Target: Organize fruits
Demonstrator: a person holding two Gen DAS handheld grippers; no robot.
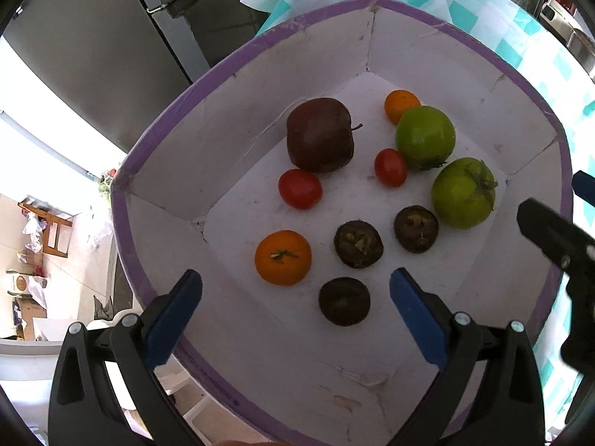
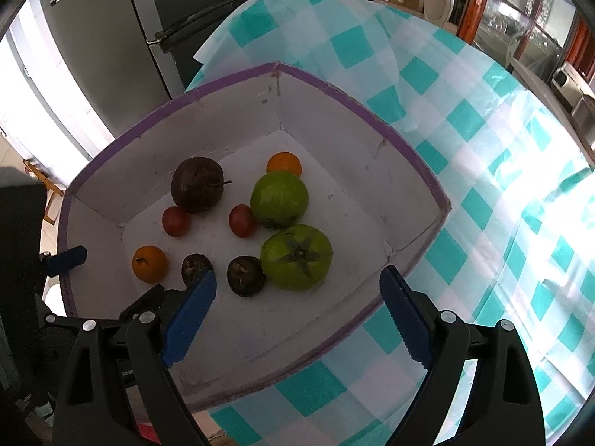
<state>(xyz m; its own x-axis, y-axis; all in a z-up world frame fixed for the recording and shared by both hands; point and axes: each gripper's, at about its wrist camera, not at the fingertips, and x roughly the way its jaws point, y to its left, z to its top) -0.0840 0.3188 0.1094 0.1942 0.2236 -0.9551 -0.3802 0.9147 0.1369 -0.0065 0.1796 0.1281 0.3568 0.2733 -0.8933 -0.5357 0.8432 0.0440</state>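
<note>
1. Both sets of tongs, left gripper (image 1: 295,310) and right gripper (image 2: 297,306), hang spread and empty over the white purple-rimmed cardboard box (image 1: 238,74).
2. The fruits lie loose on its floor; the nearest dark brown wrinkled round fruit (image 1: 344,306) probably suits the left gripper.
3. Descend straight and close gently.

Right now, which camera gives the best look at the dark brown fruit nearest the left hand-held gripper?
The left wrist view: the dark brown fruit lies whole and unobstructed on the box floor, between the open fingers of the left hand-held gripper. In the right wrist view I can't find it; that camera's own blue finger covers that area.
</note>
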